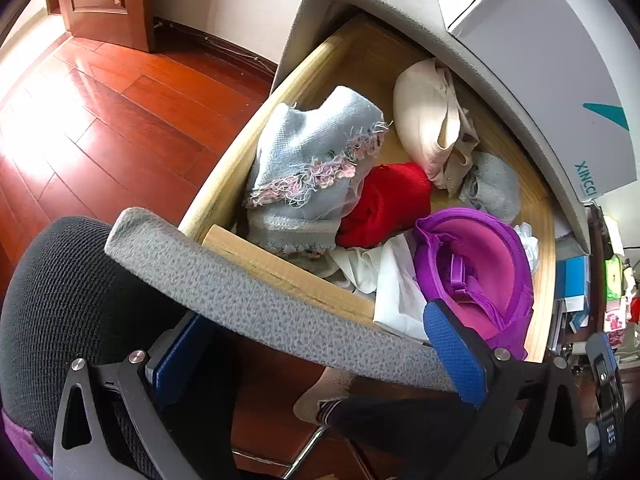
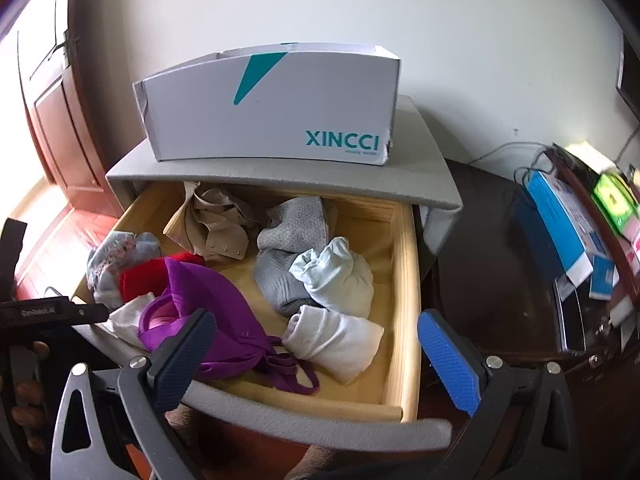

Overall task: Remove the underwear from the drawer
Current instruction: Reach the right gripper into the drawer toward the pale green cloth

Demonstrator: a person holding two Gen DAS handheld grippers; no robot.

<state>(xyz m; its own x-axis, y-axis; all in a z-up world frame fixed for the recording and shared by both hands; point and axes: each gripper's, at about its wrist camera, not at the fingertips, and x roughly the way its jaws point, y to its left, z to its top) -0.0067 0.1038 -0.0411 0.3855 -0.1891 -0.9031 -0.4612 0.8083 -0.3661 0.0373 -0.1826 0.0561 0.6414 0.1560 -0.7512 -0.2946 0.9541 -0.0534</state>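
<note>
Holding a heap of clothes, the wooden drawer [image 2: 404, 280] stands pulled out of a grey nightstand [image 2: 280, 184], w/ a white XINCCI box [image 2: 272, 108] on top. Near the drawer's front-left corner lies a purple bra [image 2: 208, 292], cup up, straps trailing toward the front edge. Just behind it: a red item [image 2: 144, 276] & a frayed blue-pink cloth [image 2: 116, 252] along the left edge. A beige bra [image 2: 208, 220] sits at the back, grey underwear [image 2: 288, 232] mid-drawer, a pale blue bundle [image 2: 336, 276] on it, a white roll [image 2: 336, 340] nearer the front edge. White fabric [image 1: 396, 280] lies under the purple bra.

Left gripper [image 1: 316, 360]: jaws wide apart, nothing held; the drawer's grey padded front [image 1: 248, 292] runs between them, right finger's blue pad [image 1: 452, 348] right at the purple bra, contact unclear. Right gripper [image 2: 316, 360]: also spread wide, empty, hovering over the front edge, left finger [image 2: 184, 352] overlapping the purple bra's edge. A person's hand [image 2: 28, 392] grips the left tool at the right view's left side.
</note>
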